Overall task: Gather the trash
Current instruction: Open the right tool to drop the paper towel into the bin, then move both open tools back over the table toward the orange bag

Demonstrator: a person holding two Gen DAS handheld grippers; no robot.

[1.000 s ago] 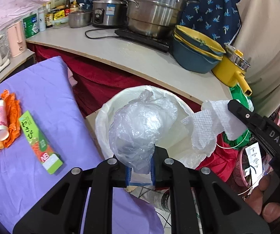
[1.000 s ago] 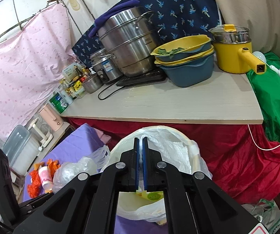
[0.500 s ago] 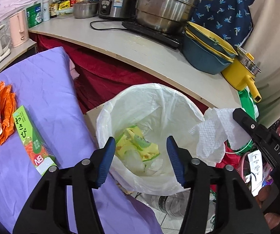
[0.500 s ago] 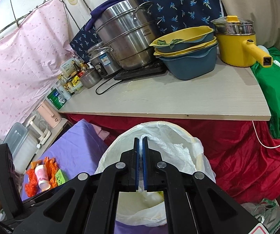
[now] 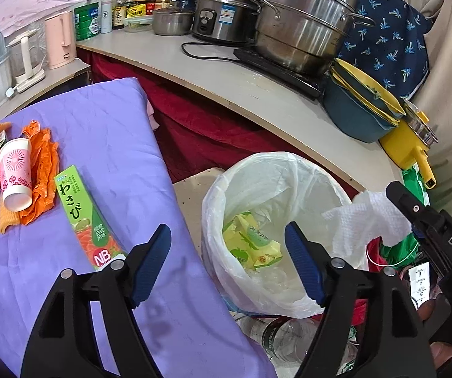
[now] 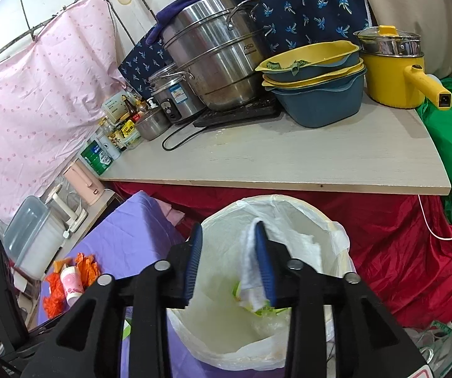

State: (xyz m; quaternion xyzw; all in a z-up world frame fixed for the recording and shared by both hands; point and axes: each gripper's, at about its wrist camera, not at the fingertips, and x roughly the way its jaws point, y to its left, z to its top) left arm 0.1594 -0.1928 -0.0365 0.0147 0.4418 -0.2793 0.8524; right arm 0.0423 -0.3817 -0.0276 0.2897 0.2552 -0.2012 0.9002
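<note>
A white-lined trash bin (image 5: 226, 186) (image 6: 333, 226) stands beside the purple table and holds yellow-green wrappers (image 5: 252, 244) and clear plastic. My left gripper (image 5: 227, 260) is open and empty above the bin's near rim. My right gripper (image 6: 229, 260) is open over the bin; a white paper towel (image 6: 251, 261) (image 5: 367, 217) hangs against its right finger (image 6: 265, 264). On the purple table (image 5: 100, 145) lie a green wasabi box (image 5: 81, 217), a pink paper cup (image 5: 15, 173) and orange wrappers (image 5: 42, 170).
A beige counter (image 5: 257, 94) behind the bin carries steel pots, a rice cooker, stacked blue-yellow basins (image 6: 317, 85) and a yellow pot (image 6: 392, 72). Red cloth hangs under it. A plastic bottle (image 5: 282, 334) lies on the floor near the bin.
My left gripper opened and the clear plastic bag dropped into the bin. My right gripper, shut earlier, has opened with the paper towel against one finger.
</note>
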